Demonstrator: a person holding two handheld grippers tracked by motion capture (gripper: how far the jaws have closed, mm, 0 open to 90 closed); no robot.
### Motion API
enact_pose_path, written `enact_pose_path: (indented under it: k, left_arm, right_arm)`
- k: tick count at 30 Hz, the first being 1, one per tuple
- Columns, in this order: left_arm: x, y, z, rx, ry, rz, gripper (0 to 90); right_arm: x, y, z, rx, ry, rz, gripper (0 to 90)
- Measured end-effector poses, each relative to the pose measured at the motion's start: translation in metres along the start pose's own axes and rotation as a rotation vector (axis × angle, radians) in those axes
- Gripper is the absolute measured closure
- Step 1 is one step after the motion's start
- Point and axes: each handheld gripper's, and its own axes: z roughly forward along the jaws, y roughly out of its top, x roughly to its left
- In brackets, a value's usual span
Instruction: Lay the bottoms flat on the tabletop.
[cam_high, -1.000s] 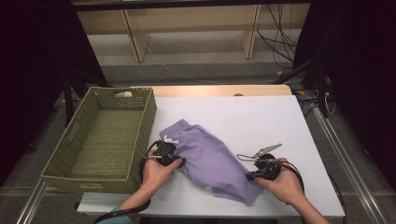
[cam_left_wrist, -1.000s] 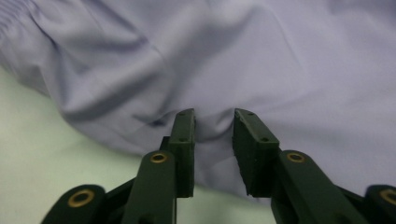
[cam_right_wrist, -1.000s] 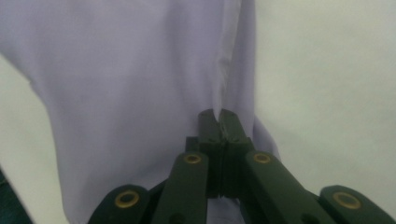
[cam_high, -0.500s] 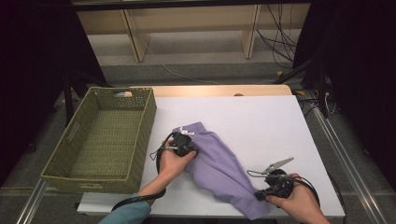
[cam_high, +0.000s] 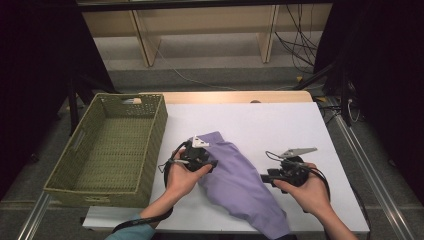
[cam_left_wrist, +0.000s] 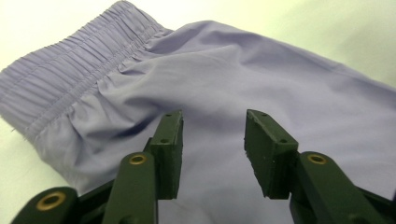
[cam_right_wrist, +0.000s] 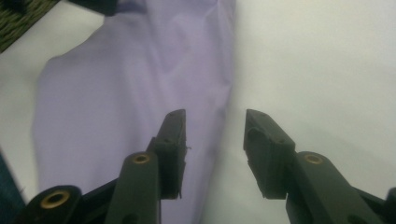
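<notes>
Both grippers, left gripper (cam_high: 212, 163) and right gripper (cam_high: 263, 177), have just been opening, now spread, gripping nothing over the purple shorts (cam_high: 240, 182) beside the green basket (cam_high: 107, 145); better pinching near the elastic waistband (cam_left_wrist: 74, 88).

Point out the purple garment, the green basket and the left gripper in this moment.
purple garment (cam_high: 240, 182): high view, on the middle of the cloth.
green basket (cam_high: 156, 131): high view, on its right wall.
left gripper (cam_left_wrist: 212, 140): left gripper view, midway between its two parted fingertips, over the cloth.
</notes>
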Motion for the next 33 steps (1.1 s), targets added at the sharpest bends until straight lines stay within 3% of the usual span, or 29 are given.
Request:
enact_pose_path:
  k: [6, 14, 21, 27, 33]
  left_arm:
    - [0.003, -0.005, -0.009, -0.018, -0.004, -0.016, 55.4]
    - [0.008, -0.005, -0.014, -0.017, 0.005, -0.024, 54.0]
    - [0.008, -0.005, -0.015, -0.016, 0.006, -0.026, 52.1]
    - [0.01, -0.003, -0.018, -0.033, 0.007, -0.038, 50.8]
    - [0.008, -0.001, -0.02, -0.041, -0.009, -0.042, 51.0]
  right_arm:
    - [-0.007, 0.011, 0.033, 0.048, -0.002, 0.023, 73.4]
    - [-0.003, 0.015, 0.041, 0.074, -0.008, 0.02, 87.0]
    - [-0.002, 0.014, 0.04, 0.066, -0.024, 0.008, 90.0]
    - [0.01, 0.019, 0.035, 0.017, -0.036, -0.015, 90.0]
    - [0.035, 0.023, 0.033, -0.023, 0.015, -0.064, 90.0]
